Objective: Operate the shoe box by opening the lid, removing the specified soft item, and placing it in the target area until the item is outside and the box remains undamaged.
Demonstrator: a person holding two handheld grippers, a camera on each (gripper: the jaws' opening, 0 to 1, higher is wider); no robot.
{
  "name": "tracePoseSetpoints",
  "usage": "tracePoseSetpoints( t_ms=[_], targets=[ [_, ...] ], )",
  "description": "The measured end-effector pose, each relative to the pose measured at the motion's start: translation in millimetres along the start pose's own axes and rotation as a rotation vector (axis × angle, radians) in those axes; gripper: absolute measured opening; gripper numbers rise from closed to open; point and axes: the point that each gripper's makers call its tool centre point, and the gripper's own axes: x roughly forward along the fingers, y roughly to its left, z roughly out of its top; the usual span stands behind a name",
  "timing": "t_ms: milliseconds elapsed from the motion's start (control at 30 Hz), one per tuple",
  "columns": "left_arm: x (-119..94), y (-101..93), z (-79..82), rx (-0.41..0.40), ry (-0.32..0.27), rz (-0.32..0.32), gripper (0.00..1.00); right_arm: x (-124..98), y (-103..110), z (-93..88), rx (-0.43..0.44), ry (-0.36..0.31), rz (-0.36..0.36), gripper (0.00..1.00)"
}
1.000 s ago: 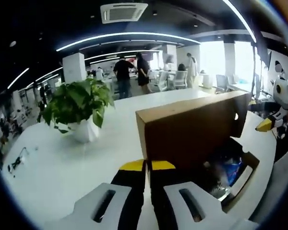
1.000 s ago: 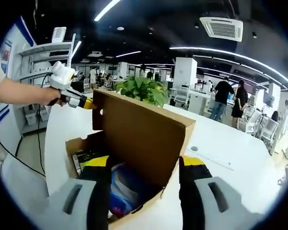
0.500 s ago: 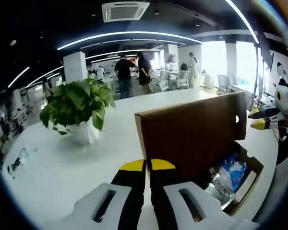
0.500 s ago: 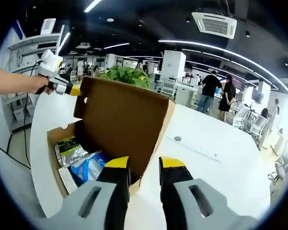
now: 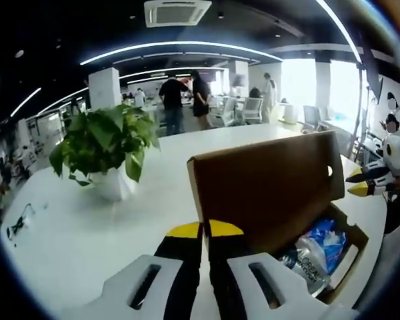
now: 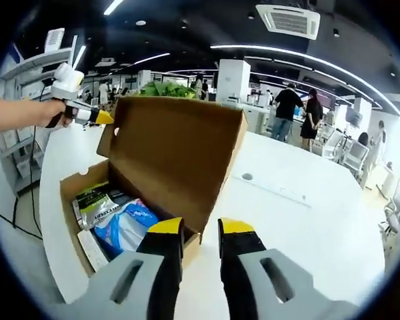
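A brown cardboard shoe box point(image 6: 75, 187) stands on the white table with its lid point(image 6: 173, 157) raised upright. Inside lie a blue soft bag point(image 6: 123, 223) and a silver-green packet point(image 6: 97, 203). In the left gripper view the lid point(image 5: 267, 187) rises just past my left gripper point(image 5: 205, 230), whose jaws are shut on the lid's corner edge; the blue bag point(image 5: 325, 240) shows below it. My right gripper point(image 6: 200, 227) hovers at the box's near corner, jaws narrowly open, holding nothing. Each gripper shows in the other view: the left gripper point(image 6: 73, 110) and the right gripper point(image 5: 373, 179).
A potted plant point(image 5: 107, 147) in a white pot stands on the table point(image 5: 67, 233) behind the box. The tabletop point(image 6: 300, 227) stretches bare to the right of the box. White shelves point(image 6: 40, 73) stand beyond the table edge. Several people stand far back.
My right gripper has drawn back from around the lid and its jaws have narrowed. The lid stands further back, so more of the box's contents show. The left gripper keeps its hold.
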Motion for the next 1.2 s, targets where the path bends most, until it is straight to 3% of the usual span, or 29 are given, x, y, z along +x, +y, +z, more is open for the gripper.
tracePoseSetpoints(
  t_ms=[400, 833, 1000, 1200],
  targets=[
    [14.0, 3.5, 0.2, -0.009, 0.017, -0.007, 0.0, 22.0, -8.8, -9.0, 0.06, 0.042, -0.014, 0.03],
    [23.9, 3.0, -3.1, -0.022, 0.024, 0.009, 0.0, 30.5, -6.5, -15.1, -0.105, 0.072, 0.04, 0.02],
    [25.2, 1.2, -19.1, 0.035, 0.062, 0.012, 0.01, 32.1, -7.0, -14.8, -0.132, 0.071, 0.042, 0.02],
    [18.3, -3.1, -47.1, 0.007, 0.103, 0.009, 0.01, 34.9, -7.9, -13.6, -0.137, 0.074, 0.05, 0.02]
  ],
)
